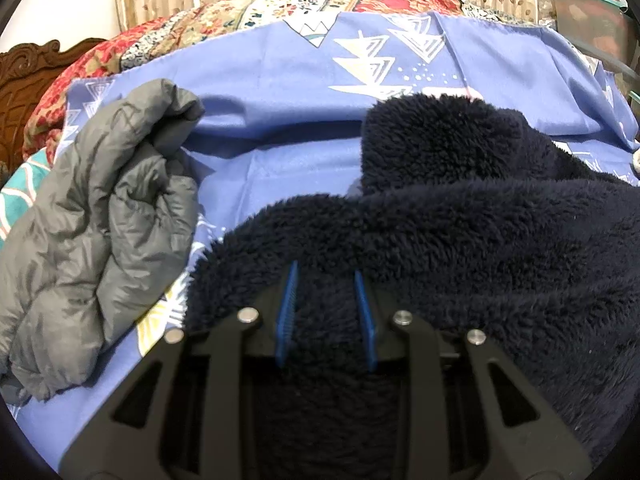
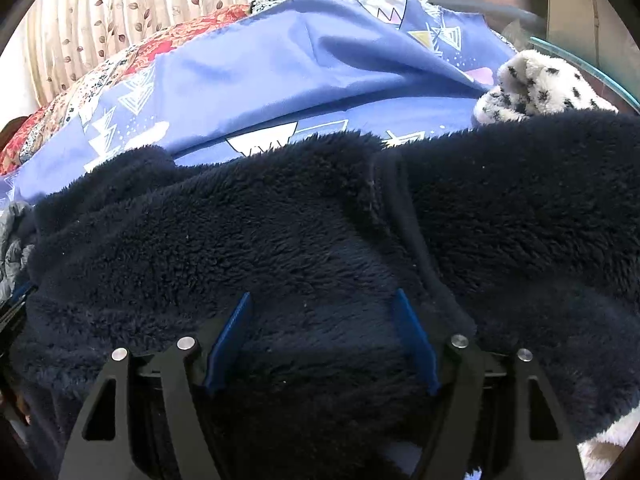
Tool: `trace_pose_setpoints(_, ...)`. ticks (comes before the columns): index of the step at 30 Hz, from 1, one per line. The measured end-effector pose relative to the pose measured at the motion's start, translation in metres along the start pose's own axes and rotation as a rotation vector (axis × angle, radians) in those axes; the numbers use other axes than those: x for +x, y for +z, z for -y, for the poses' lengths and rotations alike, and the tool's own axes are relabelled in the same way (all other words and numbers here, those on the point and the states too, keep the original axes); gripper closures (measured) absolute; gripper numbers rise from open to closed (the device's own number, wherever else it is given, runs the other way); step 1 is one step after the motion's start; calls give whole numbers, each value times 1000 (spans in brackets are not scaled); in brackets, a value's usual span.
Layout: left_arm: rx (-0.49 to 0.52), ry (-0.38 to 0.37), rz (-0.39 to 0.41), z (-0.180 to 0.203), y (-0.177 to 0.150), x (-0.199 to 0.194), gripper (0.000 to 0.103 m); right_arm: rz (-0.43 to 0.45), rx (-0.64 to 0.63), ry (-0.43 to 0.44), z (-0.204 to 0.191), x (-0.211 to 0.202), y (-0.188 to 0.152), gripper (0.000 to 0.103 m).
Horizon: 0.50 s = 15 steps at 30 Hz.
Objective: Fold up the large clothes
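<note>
I held the left gripper [image 1: 326,276] clamped on the navy fleece [image 1: 460,240]; my right gripper [image 2: 324,300] stood spread, fleece [image 2: 280,220] bunched between its fingers.

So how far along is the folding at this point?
Early. The navy fleece lies bunched on the blue sheet, no neat fold visible. Left gripper and right gripper both straddle fleece. The grey puffer jacket and spotted fleece remain crumpled.
</note>
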<state>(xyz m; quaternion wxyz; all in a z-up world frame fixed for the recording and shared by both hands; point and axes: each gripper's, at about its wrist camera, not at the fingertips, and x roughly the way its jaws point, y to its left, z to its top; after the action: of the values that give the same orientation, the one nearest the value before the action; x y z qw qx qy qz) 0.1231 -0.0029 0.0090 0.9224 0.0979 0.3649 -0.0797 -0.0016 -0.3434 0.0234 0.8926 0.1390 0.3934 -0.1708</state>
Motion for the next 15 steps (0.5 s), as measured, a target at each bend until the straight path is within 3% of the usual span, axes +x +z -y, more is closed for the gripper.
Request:
trace_pose_setpoints(3, 0, 0, 0, 0, 0, 0, 76, 1, 5, 0, -3, -11, 7, 13)
trace_pose_setpoints(6, -2, -1, 1, -1, 0, 0, 76, 94, -24, -44, -16, -37, 16, 13)
trace_pose_setpoints(8, -2, -1, 2, 0, 0, -1, 76, 134, -34, -8, -25, -48, 26, 13)
trace_pose_setpoints(12, -3, -1, 3, 0, 0, -2, 76, 95, -66, 65, -45, -37, 47, 13)
trace_pose_setpoints(15, -3, -1, 3, 0, 0, -2, 76, 15, -108, 125, -64, -14, 54, 13)
